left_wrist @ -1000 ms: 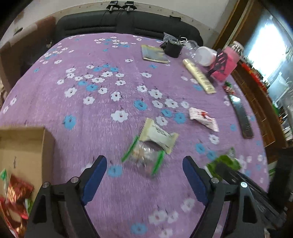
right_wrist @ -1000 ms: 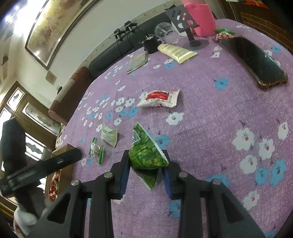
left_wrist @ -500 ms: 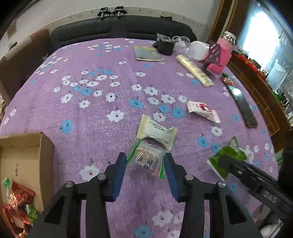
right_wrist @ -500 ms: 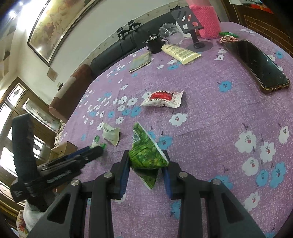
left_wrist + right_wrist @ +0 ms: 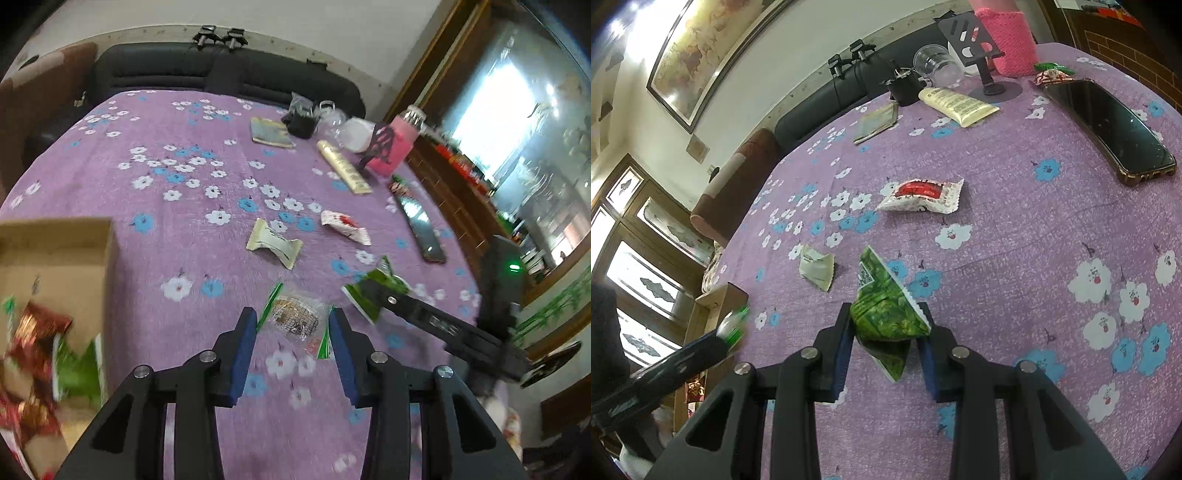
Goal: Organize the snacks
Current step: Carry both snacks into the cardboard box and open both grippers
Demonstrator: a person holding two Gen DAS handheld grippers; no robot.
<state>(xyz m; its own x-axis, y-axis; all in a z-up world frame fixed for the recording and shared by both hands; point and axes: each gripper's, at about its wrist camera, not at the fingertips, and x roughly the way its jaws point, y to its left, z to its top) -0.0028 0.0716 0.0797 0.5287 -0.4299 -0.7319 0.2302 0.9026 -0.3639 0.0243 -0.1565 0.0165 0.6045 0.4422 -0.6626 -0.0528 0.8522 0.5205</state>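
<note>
The left gripper pinches the clear packet by its slippery edges, so it could slide out before reaching the box at left, while the right gripper clamps the green packet.

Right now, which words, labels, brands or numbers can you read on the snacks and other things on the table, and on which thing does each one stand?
No text can be read.
Cream tube: lines of print, too small.
Green packet: a square code, print blurred.
Red and white packet: label unreadable.
Pale packet: dark marks, too blurred.
Clear packet: no legible print.
</note>
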